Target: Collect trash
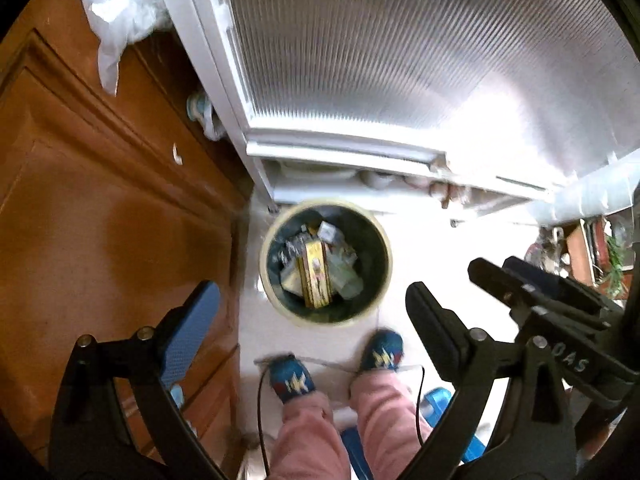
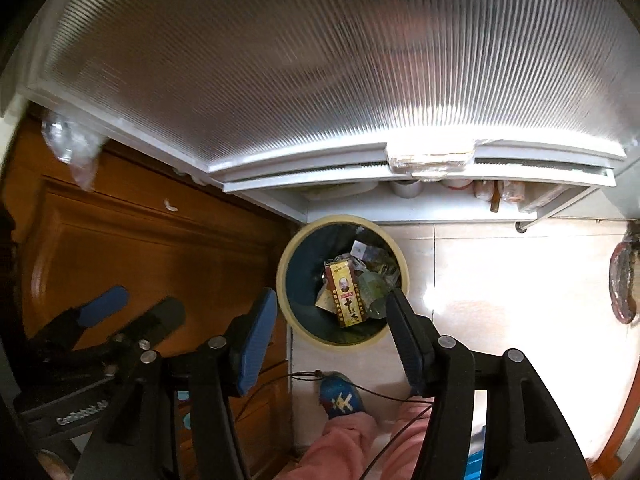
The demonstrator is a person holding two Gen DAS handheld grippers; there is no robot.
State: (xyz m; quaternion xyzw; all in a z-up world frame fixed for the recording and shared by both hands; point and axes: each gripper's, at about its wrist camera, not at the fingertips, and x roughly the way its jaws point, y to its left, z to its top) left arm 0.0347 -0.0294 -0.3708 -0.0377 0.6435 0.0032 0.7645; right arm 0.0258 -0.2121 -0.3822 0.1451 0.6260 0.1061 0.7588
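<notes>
Nearest my left wrist camera, the left gripper (image 1: 312, 316) has its jaws spread wide with nothing between the pads. The right gripper (image 2: 332, 312) fills the foreground of my right wrist camera; its jaws stand partly apart and also carry nothing.

Readable writing: the right gripper's body shows the raised letters "DAS" in the left view, partly cut off. The left gripper's body shows "GeoRobot AI" in the right view, as far as I can read it. The red and yellow carton (image 2: 347, 297) bears a round portrait and large dark characters; I cannot read them with certainty.

Reference landmark: the trash bin (image 2: 285, 280), a round cream-rimmed bin with a dark liner, standing on the pale tiled floor (image 2: 500, 280).

- The carton lies inside the bin, on top of crumpled paper and clear wrappers (image 2: 376, 280).
- In both views the bin sits well below the jaws and apart from them; in the right view it appears between the two fingers.
- The wooden cabinet (image 1: 100, 208) stands just left of the bin.
- The white ribbed panel (image 1: 400, 60) rises directly behind the bin.
- The person's blue patterned slippers (image 1: 290, 378) and pink trouser legs (image 1: 308, 436) are on the near side of the bin.
- A clear plastic bag (image 1: 116, 4) hangs on the cabinet, well beyond the bin.
</notes>
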